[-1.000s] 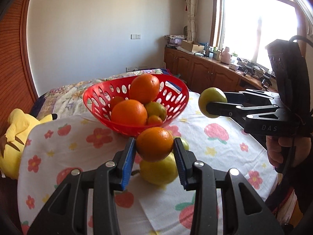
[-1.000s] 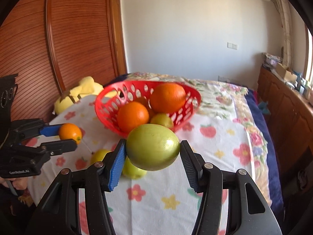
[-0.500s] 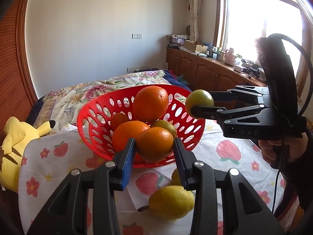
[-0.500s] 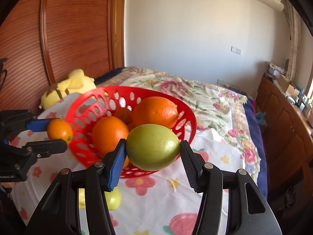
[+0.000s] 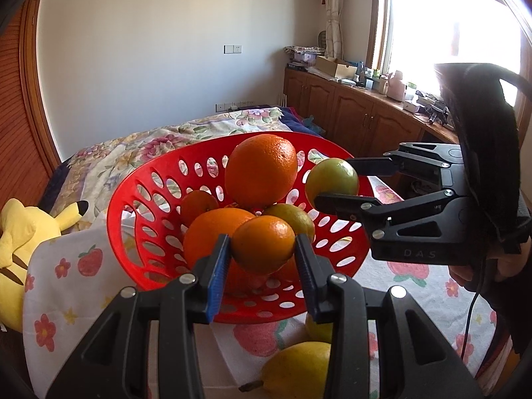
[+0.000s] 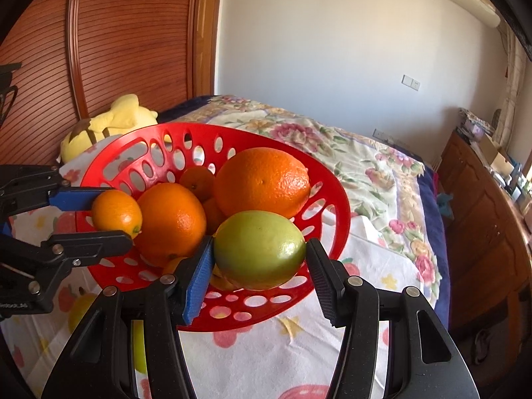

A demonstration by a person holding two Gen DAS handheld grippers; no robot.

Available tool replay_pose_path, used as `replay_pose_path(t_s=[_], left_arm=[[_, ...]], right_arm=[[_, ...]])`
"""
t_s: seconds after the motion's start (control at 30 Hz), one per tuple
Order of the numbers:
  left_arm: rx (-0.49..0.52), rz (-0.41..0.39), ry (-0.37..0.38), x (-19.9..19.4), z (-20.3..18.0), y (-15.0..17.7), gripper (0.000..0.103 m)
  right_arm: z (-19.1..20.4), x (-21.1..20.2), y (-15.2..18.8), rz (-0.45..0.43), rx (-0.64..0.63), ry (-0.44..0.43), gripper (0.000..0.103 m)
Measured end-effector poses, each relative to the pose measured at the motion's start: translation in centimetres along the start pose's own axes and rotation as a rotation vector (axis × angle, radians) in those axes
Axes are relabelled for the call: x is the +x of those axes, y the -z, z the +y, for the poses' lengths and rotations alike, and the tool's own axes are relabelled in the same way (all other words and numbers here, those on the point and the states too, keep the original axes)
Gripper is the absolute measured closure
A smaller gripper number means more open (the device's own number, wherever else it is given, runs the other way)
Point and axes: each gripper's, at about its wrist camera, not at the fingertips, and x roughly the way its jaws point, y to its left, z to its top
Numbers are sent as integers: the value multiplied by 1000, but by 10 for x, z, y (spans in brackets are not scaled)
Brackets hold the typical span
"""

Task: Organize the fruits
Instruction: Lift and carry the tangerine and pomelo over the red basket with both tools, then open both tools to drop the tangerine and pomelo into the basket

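Observation:
A red perforated basket (image 5: 139, 199) (image 6: 332, 199) holds a large orange (image 5: 261, 171) (image 6: 262, 183), a second orange (image 6: 171, 221) and smaller fruits. My left gripper (image 5: 262, 249) (image 6: 111, 214) is shut on a small orange (image 5: 263, 244) (image 6: 116, 213) just above the basket's near rim. My right gripper (image 6: 259, 259) (image 5: 335, 181) is shut on a green fruit (image 6: 259, 249) (image 5: 332, 181) over the basket's other rim. Both held fruits hang over the basket from opposite sides.
A yellow pear (image 5: 296, 369) and another yellow-green fruit (image 5: 317, 329) lie on the flowered tablecloth (image 5: 60, 299) below the basket. A yellow plush toy (image 5: 23, 232) sits at the left. Behind are a bed (image 6: 349, 153) and wooden cabinets (image 5: 359, 116).
Both grippers have moved in toward the basket with their fruits; the basket now fills the view and the loose pear has slid to the bottom edge.

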Motion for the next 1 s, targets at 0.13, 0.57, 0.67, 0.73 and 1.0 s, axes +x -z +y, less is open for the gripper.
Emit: replay_pose_path(t_s=[0.13,0.57,0.67,0.73,1.0], left_arm=[[0,10,-1,7,1,-3,65],[19,33,5,19,-11,-5,65],[16,34,11,21,-15,-6,65],[12,29,15,21,-17,-8,65],[26,17,31,18,-29,-10,64]], right_arm=[[1,2,-1,-1,3,5,46],[-10,-18,3,-49,68,17,43],[-12,-23,6,-57,82,24,43],[-14,-27,8,-63,97,26,41],[-17,-39,15,-90,137,19,37]])
